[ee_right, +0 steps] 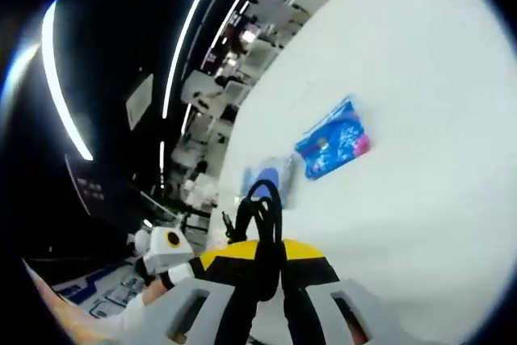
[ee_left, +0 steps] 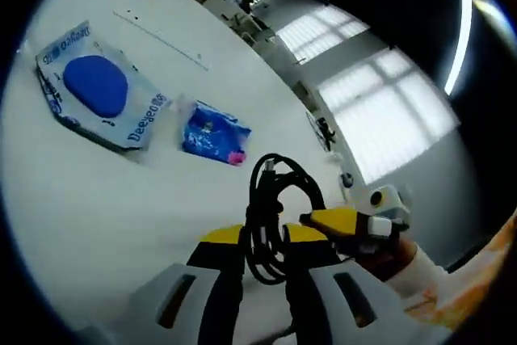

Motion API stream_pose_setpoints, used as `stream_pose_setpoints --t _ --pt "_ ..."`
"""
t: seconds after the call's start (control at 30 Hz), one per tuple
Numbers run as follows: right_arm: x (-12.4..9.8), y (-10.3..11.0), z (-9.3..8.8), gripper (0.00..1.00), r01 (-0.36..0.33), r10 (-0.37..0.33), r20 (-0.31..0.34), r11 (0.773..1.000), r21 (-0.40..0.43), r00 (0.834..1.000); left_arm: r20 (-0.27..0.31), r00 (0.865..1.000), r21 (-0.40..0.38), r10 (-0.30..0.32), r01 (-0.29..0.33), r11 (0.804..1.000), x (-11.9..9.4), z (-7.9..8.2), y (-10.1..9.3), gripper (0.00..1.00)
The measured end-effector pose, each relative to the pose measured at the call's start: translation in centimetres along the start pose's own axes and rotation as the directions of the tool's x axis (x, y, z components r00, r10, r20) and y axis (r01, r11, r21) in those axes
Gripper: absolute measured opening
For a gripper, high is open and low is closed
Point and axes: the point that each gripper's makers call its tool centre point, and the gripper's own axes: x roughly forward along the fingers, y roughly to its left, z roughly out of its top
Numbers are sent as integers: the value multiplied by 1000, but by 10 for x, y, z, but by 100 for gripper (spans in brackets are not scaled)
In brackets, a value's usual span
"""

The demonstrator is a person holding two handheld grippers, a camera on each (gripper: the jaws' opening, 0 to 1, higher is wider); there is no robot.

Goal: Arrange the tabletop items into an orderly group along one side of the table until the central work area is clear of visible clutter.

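- Left gripper [ee_left: 264,250]: jaws closed on a coiled black cable [ee_left: 271,216], held above the white table [ee_left: 97,208]
- Right gripper [ee_right: 265,268]: jaws pinched on the same cable [ee_right: 260,232]
- Wet-wipes pack with blue lid [ee_left: 98,90] and small blue packet [ee_left: 213,132] lie side by side on the table beyond the cable
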Motion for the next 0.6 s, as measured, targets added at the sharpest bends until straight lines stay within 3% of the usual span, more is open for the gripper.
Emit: stream_pose_setpoints --t 0.27,0.37,0.6 --pt "21 -25 10 6 91 -91 -12 996 -5 996 -29 996 -22 79 -80 997 23 8 30 15" --pt "24 -38 12 6 133 -133 -16 991 -5 991 -48 993 7 108 -108 994 28 7 37 13" --pt "35 -62 13 6 180 -179 -31 984 7 983 -86 986 -19 140 -142 990 41 3 55 10"
